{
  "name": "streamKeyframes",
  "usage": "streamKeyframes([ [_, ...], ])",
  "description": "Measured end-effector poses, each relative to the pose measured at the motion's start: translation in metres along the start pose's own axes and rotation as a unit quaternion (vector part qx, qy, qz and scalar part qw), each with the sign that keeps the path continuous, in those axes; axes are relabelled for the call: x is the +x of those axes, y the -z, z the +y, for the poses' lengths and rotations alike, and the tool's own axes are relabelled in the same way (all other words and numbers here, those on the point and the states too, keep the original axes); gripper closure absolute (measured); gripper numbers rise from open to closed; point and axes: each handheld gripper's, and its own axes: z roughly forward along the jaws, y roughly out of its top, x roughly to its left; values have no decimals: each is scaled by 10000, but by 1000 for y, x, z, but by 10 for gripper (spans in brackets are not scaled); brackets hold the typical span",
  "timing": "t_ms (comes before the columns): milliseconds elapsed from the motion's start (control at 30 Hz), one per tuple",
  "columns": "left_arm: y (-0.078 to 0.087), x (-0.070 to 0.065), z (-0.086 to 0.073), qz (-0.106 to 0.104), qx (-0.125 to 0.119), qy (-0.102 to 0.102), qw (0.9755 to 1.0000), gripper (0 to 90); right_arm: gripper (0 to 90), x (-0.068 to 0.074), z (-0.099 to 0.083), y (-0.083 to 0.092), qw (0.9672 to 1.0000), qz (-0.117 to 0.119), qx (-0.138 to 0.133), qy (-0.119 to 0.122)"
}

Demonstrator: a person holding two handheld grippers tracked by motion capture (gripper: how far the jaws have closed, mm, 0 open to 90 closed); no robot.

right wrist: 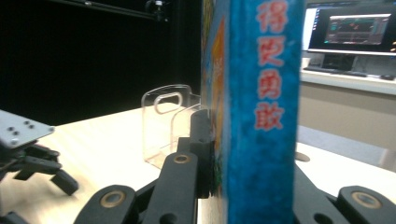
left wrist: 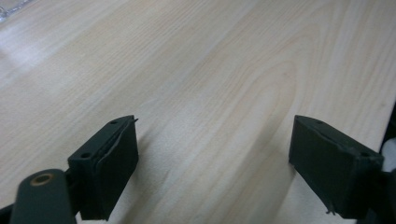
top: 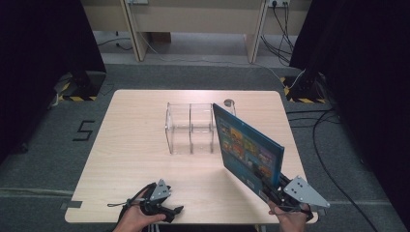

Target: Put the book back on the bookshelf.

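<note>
A blue book is held tilted above a wooden table.

At the left, near the table's (top: 125,145) front edge, the left gripper (top: 162,205) is seen with its jaws spread wide and nothing between them. A clear acrylic rack (top: 189,126) stands mid-table. At the right, the blue book (top: 247,152) is clamped by its lower corner in the right gripper (top: 275,191), raised beside the rack.

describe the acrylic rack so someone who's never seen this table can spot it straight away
On the light wooden table, look toward the far edge, near the middle. The clear acrylic rack stands there, upright dividers forming open slots, just left of the blue book held up by the right gripper. It is the one see-through thing on the table.
</note>
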Motion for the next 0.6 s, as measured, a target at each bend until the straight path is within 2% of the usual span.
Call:
streamKeyframes([
  [67,-1,0,0,13,-59,6,10000,140,822,-3,2,-2,9999,-111,-33,22],
  [167,-2,0,-1,14,-89,10,10000,137,822,-6,3,-4,9999,-144,-46,50],
  [267,-3,0,0,11,-103,4,9999,135,822,-7,4,-10,9997,-241,-88,-42],
  [600,-4,1,0,2,-161,-4,9999,133,823,-12,7,-44,9986,-433,-208,-215],
])
